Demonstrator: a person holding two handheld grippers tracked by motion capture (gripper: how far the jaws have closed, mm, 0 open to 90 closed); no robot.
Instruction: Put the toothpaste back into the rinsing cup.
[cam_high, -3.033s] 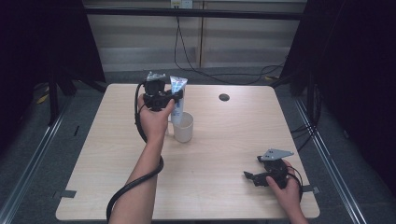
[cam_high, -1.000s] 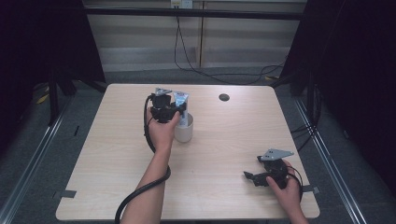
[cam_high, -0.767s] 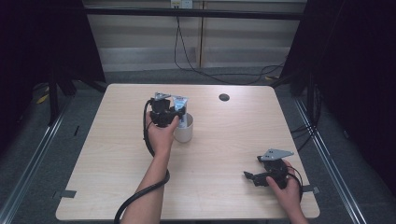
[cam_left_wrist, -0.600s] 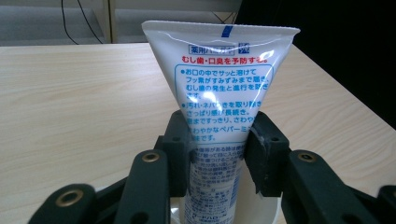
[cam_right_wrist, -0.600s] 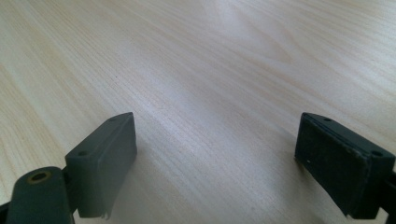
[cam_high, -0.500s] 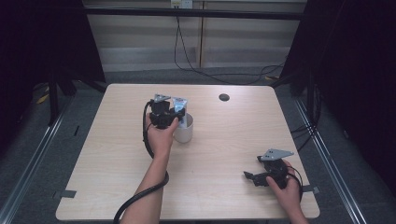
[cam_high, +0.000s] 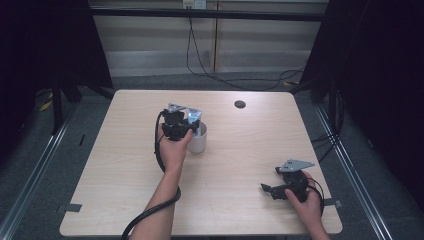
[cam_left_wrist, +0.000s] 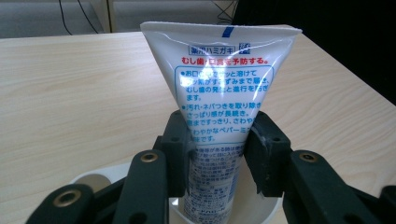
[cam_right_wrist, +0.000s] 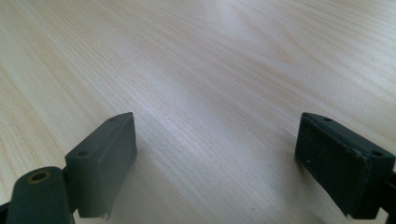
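Jaws hide the tube's (cam_left_wrist: 219, 116) foot inside the cup (cam_left_wrist: 266, 205).

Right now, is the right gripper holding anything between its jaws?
No, the right gripper has its jaws wide apart over the bare table.

place: lab recording rig | signs: bare wooden table (cam_high: 125, 165), black curtains (cam_high: 380, 75), floor rails (cam_high: 35, 170), loose cables (cam_high: 210, 65)

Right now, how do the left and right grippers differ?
The left gripper is shut on a toothpaste tube; the right gripper stands open with nothing between its jaws. The left one hangs over a white cup at mid-table, tube end down inside it; the right one sits low at the table's near right corner. Both are black, hand-held, with trailing cables.
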